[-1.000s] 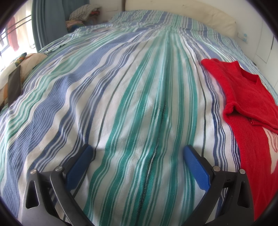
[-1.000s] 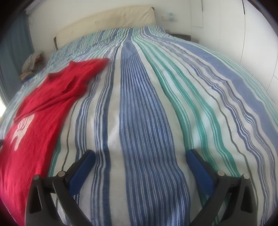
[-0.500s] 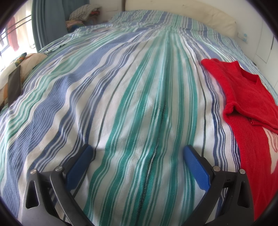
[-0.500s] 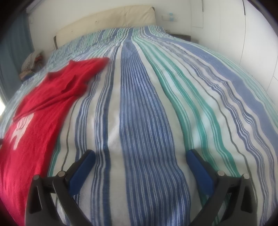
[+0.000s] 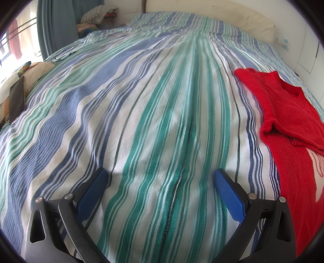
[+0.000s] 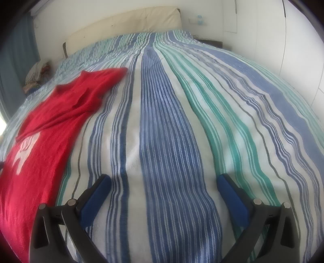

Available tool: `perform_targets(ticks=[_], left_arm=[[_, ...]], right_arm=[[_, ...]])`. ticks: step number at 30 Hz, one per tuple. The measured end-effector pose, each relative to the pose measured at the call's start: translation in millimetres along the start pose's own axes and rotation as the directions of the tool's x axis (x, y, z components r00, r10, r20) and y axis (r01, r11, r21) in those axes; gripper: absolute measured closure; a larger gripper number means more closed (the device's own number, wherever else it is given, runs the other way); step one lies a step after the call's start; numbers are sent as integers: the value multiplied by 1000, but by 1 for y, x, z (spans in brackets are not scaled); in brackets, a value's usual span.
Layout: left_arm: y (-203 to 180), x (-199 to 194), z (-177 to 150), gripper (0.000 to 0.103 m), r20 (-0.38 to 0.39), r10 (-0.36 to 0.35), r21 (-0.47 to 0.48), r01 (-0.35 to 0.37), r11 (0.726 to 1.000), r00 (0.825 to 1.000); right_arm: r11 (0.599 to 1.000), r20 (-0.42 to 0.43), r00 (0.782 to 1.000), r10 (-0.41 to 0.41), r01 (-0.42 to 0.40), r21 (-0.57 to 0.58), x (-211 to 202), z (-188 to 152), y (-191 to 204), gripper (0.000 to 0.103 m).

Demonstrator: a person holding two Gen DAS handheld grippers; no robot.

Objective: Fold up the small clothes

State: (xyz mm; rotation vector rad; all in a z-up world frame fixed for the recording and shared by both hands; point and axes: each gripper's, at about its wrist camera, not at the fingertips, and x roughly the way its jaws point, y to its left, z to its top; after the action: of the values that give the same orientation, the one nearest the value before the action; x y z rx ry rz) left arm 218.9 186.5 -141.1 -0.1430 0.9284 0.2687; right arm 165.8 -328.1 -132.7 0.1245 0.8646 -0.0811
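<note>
A red knit sweater (image 5: 289, 129) with a white print lies on the striped bedspread (image 5: 154, 113), at the right edge of the left wrist view, one sleeve folded across its body. It also shows at the left of the right wrist view (image 6: 52, 129). My left gripper (image 5: 160, 178) is open and empty, low over the bedspread, left of the sweater. My right gripper (image 6: 164, 184) is open and empty, over the bedspread (image 6: 172, 125) to the right of the sweater.
A cream headboard (image 6: 125, 28) stands at the far end of the bed. A pile of clothes (image 5: 97, 16) and a blue curtain (image 5: 54, 26) are at the far left. A dark flat device (image 5: 17, 99) lies on a cushion beside the bed's left edge.
The right wrist view has shifted slightly, so the sweater sits a little further left in it. The left gripper has not moved.
</note>
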Motion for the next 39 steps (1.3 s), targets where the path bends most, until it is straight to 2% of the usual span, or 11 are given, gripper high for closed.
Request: perform_targets(ticks=[39], left_arm=[[0, 0, 0, 0, 0, 0, 0, 0, 1000, 1000]], right_arm=[[1000, -10, 1000, -10, 10, -6, 1, 1, 0, 0]])
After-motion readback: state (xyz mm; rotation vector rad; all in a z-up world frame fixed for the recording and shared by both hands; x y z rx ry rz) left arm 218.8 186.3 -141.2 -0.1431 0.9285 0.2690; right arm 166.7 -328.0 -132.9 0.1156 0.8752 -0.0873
